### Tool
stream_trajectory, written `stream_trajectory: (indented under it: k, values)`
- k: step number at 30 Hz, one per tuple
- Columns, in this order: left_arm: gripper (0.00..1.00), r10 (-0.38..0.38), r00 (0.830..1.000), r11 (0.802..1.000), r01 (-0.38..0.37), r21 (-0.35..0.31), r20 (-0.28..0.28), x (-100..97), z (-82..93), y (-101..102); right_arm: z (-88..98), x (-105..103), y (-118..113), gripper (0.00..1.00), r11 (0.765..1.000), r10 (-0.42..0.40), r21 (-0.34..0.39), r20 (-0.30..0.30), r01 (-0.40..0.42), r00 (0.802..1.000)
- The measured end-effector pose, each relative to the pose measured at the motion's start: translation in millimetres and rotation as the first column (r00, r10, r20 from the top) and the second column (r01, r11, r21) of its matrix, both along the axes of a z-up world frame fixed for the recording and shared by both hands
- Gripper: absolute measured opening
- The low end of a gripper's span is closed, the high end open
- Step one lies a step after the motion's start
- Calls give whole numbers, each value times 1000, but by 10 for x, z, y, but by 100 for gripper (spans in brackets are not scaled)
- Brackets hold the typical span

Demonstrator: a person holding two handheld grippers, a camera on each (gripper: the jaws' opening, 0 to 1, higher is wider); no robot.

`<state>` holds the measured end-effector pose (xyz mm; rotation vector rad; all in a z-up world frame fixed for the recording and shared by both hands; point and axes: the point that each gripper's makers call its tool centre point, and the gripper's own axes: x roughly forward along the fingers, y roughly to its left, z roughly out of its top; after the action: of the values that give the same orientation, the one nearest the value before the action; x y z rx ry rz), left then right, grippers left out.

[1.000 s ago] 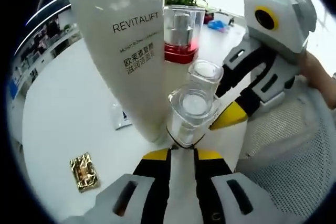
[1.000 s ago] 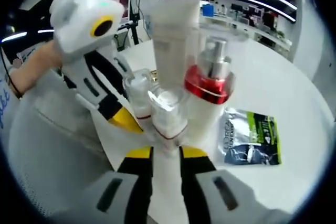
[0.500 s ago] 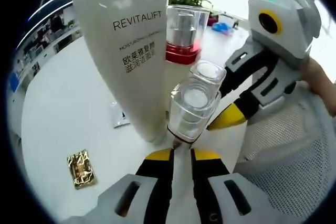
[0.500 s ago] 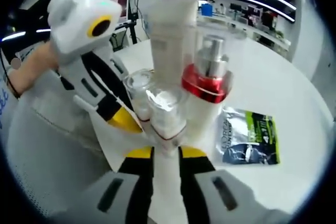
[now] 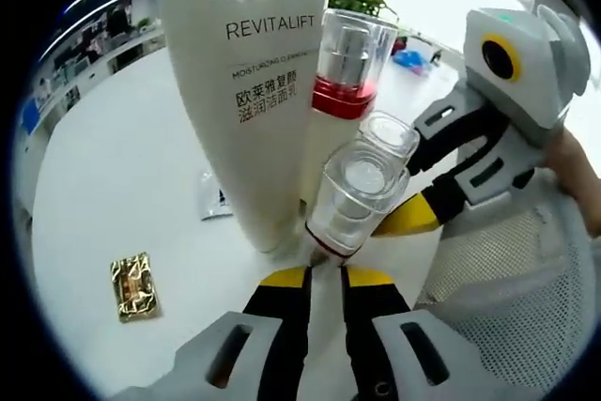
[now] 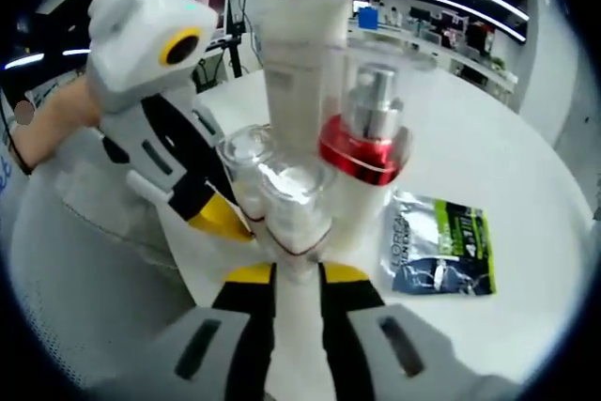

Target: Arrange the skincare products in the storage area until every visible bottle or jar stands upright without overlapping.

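My left gripper [image 5: 324,274] is shut on a small white bottle with a clear cap [image 5: 352,194], its cap pointing away from me. Just behind it is a second clear-capped bottle [image 5: 390,133], with my right gripper [image 5: 413,216] coming in from the right. In the right gripper view, my right gripper [image 6: 296,274] is shut on its clear-capped bottle [image 6: 291,196], and the left gripper [image 6: 221,216] holds the other bottle [image 6: 246,150] beside it. A tall white REVITALIFT tube [image 5: 254,91] and a red-collared pump bottle [image 5: 346,63] stand upright close behind.
All this is on a white round table [image 5: 113,166]. On it lie a gold sachet [image 5: 131,285], a small white sachet [image 5: 216,204] by the tube's foot, and a green-black sachet [image 6: 437,251]. White mesh [image 5: 498,269] lies under the right gripper. A person's hand [image 6: 42,129] holds the left gripper.
The left gripper view has shifted a little nearer the tube, which looks larger now. Both grippers keep their hold on the small bottles, which stay side by side.
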<state>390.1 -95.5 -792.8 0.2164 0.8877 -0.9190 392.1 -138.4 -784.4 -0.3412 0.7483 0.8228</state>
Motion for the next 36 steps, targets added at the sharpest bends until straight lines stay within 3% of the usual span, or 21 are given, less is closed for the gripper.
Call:
stream_trajectory:
  k: [10,29,36]
  values:
    - [8,22,1000,1000,-22,-4,-8,18,-12,-1,1,29,-11,17,1000,-2,-14,14,2,1000]
    - [8,-4,1000,1000,4,11,-5,-15,-33,-25,-7,28,-32,17,999,1,-32,20,0,1000]
    - [10,-3,1000,1000,2,16,16,23,-18,-9,-6,10,-31,17,999,3,-33,21,-3,1000]
